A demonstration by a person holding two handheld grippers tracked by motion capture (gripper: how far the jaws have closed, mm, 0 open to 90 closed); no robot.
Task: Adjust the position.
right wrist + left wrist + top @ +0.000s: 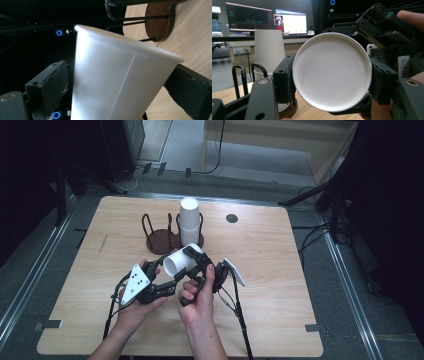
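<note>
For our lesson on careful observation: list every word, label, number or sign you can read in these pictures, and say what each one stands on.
"1-7-R", read uncertainly: a white label on the right gripper's body, partly cut off.
Monitor screens in the background: contents too small and blurred to read.
Held paper cup, stacked paper cups, table: no text.
Grey plate on the left gripper: black dots, no writing.

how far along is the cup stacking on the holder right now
Done: a stack of white cups already stands upside down in the right ring of the dark cup holder.
In hand: the left gripper clamps one loose paper cup above the table, and the right gripper straddles its wall, the jaws not clearly pressing.
Left: the cup has not reached the holder, whose left ring stands empty.
</note>
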